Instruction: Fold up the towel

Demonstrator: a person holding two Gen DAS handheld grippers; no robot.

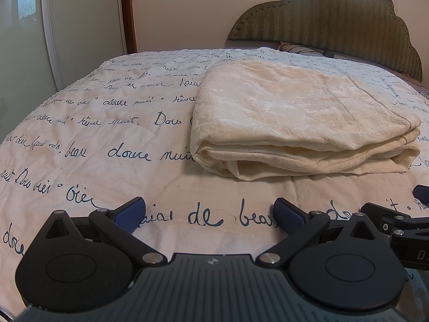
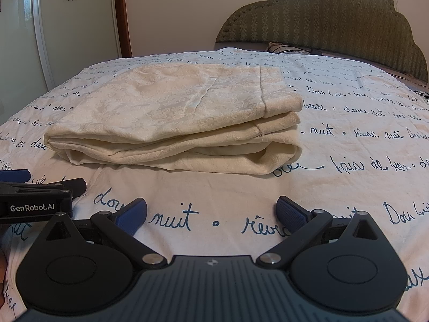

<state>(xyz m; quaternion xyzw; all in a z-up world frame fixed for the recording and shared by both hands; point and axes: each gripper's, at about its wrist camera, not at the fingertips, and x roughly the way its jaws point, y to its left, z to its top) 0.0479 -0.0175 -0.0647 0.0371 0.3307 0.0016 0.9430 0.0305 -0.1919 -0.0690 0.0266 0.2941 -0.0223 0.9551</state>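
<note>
A cream towel [image 1: 300, 118] lies folded into a thick stack of several layers on the bed; in the right wrist view the same towel [image 2: 174, 123] sits ahead and left of centre. My left gripper [image 1: 209, 216] is open, its blue pads wide apart, a short way in front of the towel's near folded edge and holding nothing. My right gripper [image 2: 211, 214] is open too, just short of the towel with nothing between its pads. Each gripper shows at the other view's edge: the right one [image 1: 402, 220], the left one [image 2: 34, 196].
The bed carries a white quilt [image 1: 107, 139] printed with blue script. A green padded headboard [image 2: 335, 21] stands at the far end, with a small cushion and cable in front of it. A wardrobe with glass sliding doors [image 1: 26, 40] is on the left.
</note>
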